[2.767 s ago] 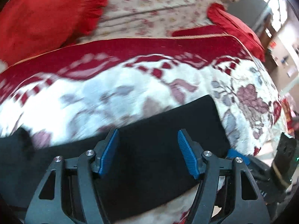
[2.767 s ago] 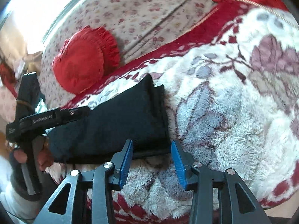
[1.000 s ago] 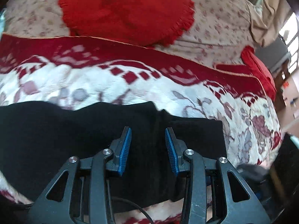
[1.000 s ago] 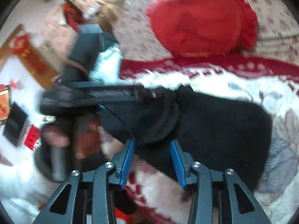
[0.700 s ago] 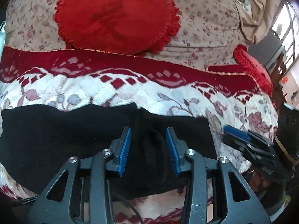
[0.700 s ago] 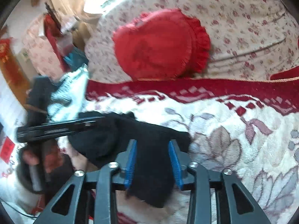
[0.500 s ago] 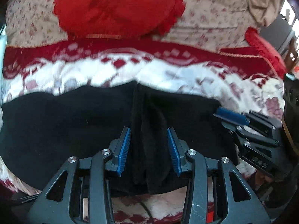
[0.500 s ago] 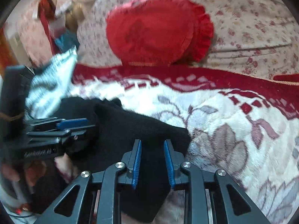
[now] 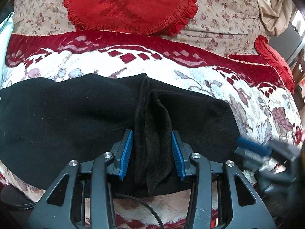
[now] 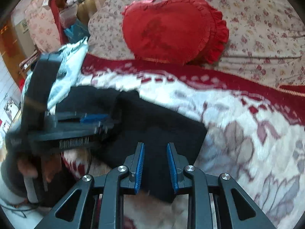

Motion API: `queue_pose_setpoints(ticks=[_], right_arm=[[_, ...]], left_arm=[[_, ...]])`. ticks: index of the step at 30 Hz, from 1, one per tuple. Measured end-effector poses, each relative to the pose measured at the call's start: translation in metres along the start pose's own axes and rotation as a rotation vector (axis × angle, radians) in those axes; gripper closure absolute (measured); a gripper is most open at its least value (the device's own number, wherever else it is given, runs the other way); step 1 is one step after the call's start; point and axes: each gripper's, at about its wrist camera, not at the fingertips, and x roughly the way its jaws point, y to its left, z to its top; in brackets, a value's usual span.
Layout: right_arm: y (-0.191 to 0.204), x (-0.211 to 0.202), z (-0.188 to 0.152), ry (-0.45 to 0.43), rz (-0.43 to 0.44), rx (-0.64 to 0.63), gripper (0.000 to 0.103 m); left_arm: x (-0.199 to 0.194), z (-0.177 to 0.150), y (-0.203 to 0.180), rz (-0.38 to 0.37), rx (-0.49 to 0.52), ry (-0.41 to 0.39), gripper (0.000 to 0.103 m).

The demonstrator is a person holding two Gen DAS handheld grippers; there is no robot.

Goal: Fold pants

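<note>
The black pants (image 9: 66, 118) lie across the floral blanket, with one end folded over into a raised ridge at the middle. My left gripper (image 9: 152, 152) is shut on that ridge, and both blue pads press its sides. In the right wrist view the pants (image 10: 162, 126) run from the left down to my right gripper (image 10: 156, 164), which is shut on their near edge. The left gripper (image 10: 91, 120) shows blurred at the left, on the cloth. The right gripper (image 9: 253, 148) shows blurred at the right of the left wrist view.
A white and red plush blanket (image 9: 190, 72) covers the seat. A red heart-shaped pillow (image 9: 129, 5) leans on the flowered sofa back (image 9: 219, 19), and a second red pillow (image 9: 274, 61) lies far right. Pale blue cloth (image 10: 72, 61) lies left. A person's hand (image 10: 24, 168) grips the left handle.
The right gripper's jaws narrowed onto the pants' edge and swung towards the seat. The left gripper dropped closer, and the raised fold now fills its jaws. The pants lie doubled over.
</note>
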Motion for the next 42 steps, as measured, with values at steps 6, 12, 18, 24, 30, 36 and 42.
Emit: queue_pose_setpoints(ticks=[6, 12, 18, 24, 30, 36, 42], right_arm=[[-0.001, 0.013, -0.016, 0.051, -0.012, 0.025, 0.08], [0.008, -0.007, 0.002, -0.001, -0.015, -0.005, 0.08], [0.015, 0.007, 0.022, -0.008, 0.008, 0.005, 0.08], [0.024, 0.056, 0.029, 0.056, -0.009, -0.038, 0.077], [0.033, 0.045, 0.041, 0.039, 0.01, -0.05, 0.071], [0.046, 0.059, 0.043, 0.072, 0.002, -0.087, 0.071], [0.049, 0.055, 0.05, 0.051, 0.014, -0.072, 0.069]], left_arm=[[-0.005, -0.004, -0.002, 0.009, 0.006, -0.011, 0.063], [-0.019, -0.007, 0.006, 0.018, -0.019, -0.031, 0.063], [-0.035, -0.013, 0.021, 0.054, -0.033, -0.055, 0.063], [-0.05, -0.017, 0.051, 0.075, -0.11, -0.071, 0.063], [-0.061, -0.018, 0.077, 0.111, -0.169, -0.087, 0.063], [-0.069, -0.023, 0.097, 0.101, -0.233, -0.089, 0.049], [-0.086, -0.031, 0.125, 0.109, -0.318, -0.107, 0.049]])
